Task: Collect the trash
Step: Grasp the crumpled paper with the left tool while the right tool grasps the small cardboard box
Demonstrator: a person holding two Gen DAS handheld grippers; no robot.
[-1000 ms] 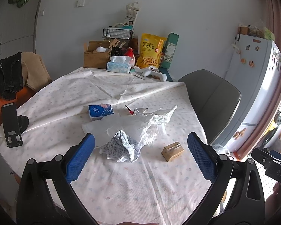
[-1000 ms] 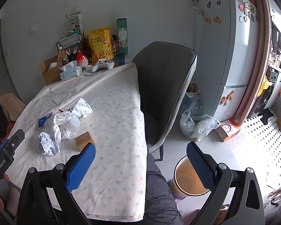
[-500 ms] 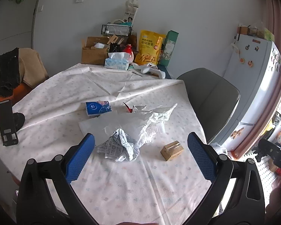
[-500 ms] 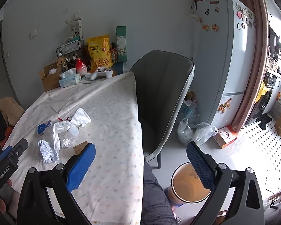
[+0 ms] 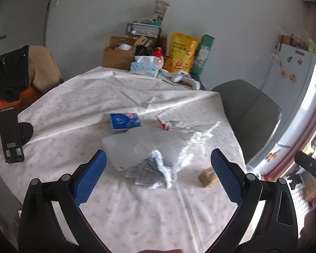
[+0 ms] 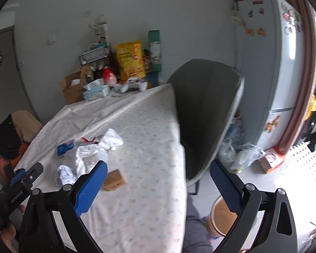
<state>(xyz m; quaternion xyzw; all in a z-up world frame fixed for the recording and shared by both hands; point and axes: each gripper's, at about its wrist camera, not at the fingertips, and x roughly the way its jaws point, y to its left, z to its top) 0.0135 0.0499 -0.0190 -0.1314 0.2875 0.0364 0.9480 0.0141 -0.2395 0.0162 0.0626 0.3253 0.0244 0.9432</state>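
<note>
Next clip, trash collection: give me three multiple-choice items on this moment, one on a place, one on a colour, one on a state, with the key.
1. Where is the orange bin?
A. on the table
B. on the floor, right of the table
C. on the chair

2. What colour are the gripper pads?
A. blue
B. red
C. green

3. How is the left gripper?
A. shut on the crumpled paper
B. shut on the small wooden block
C. open, holding nothing

Key: B, the bin sits low beside the table edge; A, both grippers' pads are blue; C, the fingers stand wide apart, with the paper lying on the tablecloth beyond them.
</note>
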